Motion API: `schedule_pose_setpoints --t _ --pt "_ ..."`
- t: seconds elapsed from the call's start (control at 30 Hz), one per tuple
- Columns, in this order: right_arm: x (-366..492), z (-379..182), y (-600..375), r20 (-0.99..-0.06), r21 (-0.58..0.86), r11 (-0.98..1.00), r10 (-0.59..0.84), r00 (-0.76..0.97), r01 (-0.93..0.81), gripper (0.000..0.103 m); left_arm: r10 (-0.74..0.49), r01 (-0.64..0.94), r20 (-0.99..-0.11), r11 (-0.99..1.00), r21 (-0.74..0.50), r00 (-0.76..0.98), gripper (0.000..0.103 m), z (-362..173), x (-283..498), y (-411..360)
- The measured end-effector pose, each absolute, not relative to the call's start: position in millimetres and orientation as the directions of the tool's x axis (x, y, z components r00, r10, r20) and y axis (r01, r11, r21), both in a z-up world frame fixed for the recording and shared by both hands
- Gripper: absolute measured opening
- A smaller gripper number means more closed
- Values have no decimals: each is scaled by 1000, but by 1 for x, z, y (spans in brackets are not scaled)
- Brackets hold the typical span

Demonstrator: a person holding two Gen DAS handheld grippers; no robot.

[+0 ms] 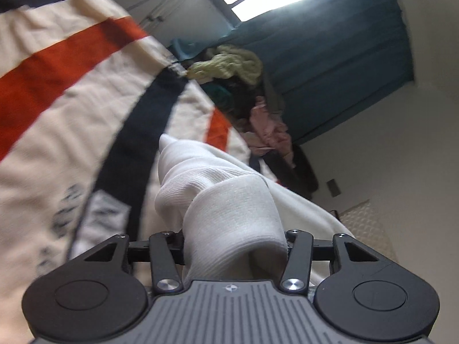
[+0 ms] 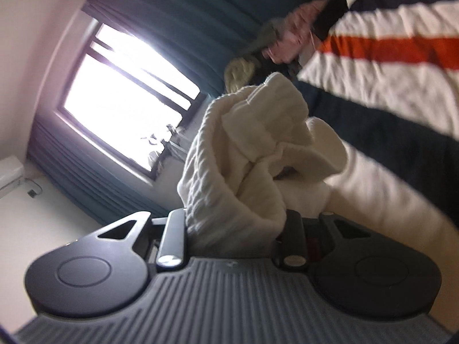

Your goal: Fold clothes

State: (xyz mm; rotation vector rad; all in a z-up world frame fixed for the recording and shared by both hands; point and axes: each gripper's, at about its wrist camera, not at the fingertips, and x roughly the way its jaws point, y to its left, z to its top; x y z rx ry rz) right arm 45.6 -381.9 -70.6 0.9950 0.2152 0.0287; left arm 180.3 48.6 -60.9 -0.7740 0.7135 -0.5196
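A white ribbed knit garment (image 1: 229, 200) fills the middle of the left wrist view, and my left gripper (image 1: 235, 246) is shut on a bunched fold of it. The fingertips are hidden under the cloth. In the right wrist view the same white garment (image 2: 243, 154) bulges up in thick folds, with my right gripper (image 2: 238, 229) shut on it and its fingers buried in fabric. Both views are tilted steeply and blurred. The garment hangs over a cream bedspread (image 1: 86, 91) with orange and navy stripes.
A heap of other clothes (image 1: 246, 86), yellow-green, pink and dark, lies at the far side of the bed, also seen as a pile (image 2: 275, 46) in the right view. Teal curtains (image 1: 330, 66), a bright window (image 2: 123, 100), and white walls lie beyond. An air conditioner (image 2: 8, 175) hangs on the wall.
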Motion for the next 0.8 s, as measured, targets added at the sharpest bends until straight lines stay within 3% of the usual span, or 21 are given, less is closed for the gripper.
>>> schedule_pose_setpoints --t 0.4,0.73,0.8 --pt "100 -36 -495 65 865 501 -71 995 -20 32 -735 369 -303 598 -712 607 51 6 316 -126" --pt "160 -80 -579 111 854 520 -179 978 -2 32 -802 482 -259 545 -686 539 51 -35 430 -259" --pt "161 -92 -581 69 865 501 -188 980 36 32 -806 502 -269 551 -667 527 51 -51 446 -277"
